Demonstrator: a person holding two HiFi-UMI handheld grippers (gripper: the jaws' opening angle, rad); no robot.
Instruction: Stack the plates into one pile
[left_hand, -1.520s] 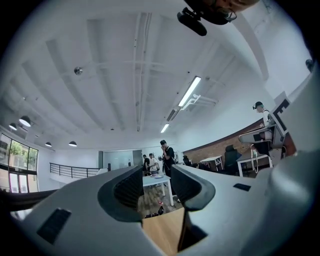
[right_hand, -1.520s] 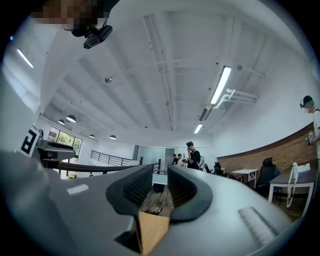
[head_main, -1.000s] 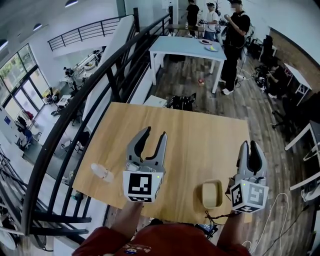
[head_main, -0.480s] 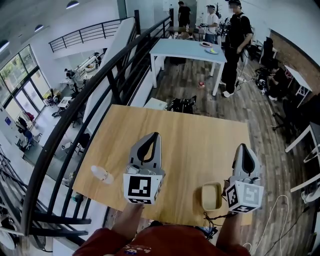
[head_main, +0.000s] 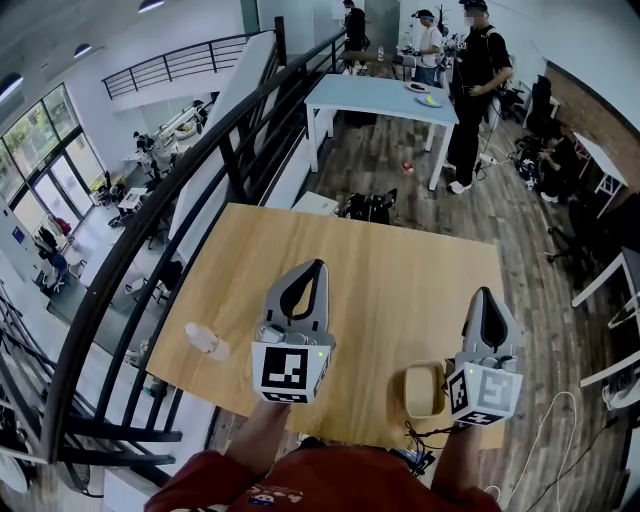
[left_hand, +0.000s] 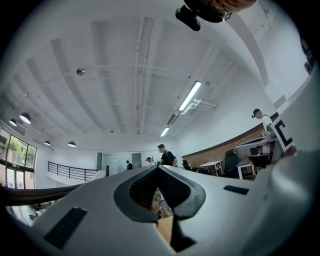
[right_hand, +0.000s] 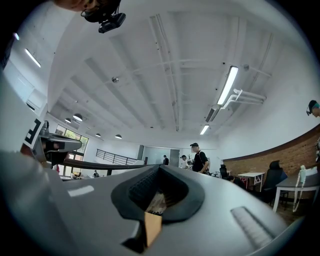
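Plates to pile, and only one cream plate (head_main: 424, 389) shows: rounded-square with a raised rim, low in the frame right of centre, at the near edge of the tabletop (head_main: 400, 262). From above I can't say whether that's a single plate or a pile already nested. If it's a pile, the job's end lies right there; if it's one, its mates are out of sight.

Sweeping across from the left: a small white object (head_main: 205, 342) lies on its side near the lower-left corner of the wood, well apart from everything. Next, centre-low, comes the left gripper (head_main: 317, 265), held about level with the nose tipped a touch up, pointing toward the top of the frame, its marker cube back toward the person. Its fingers (left_hand: 95, 210) are pressed together with nothing between them, only a sliver of wood showing beneath.

Then the plate, and just beside it, lower right, the right gripper (head_main: 486, 293). It has the same pose: near level, nose slightly raised, tips shut on nothing, looking out at ceiling and the far room.

My read on the plate is that it's stiff, smooth and probably slick, light enough for one gripper, and liable to chip if knocked. The rim is the place to take it, one finger over the lip and one under, and it should be carried flat.
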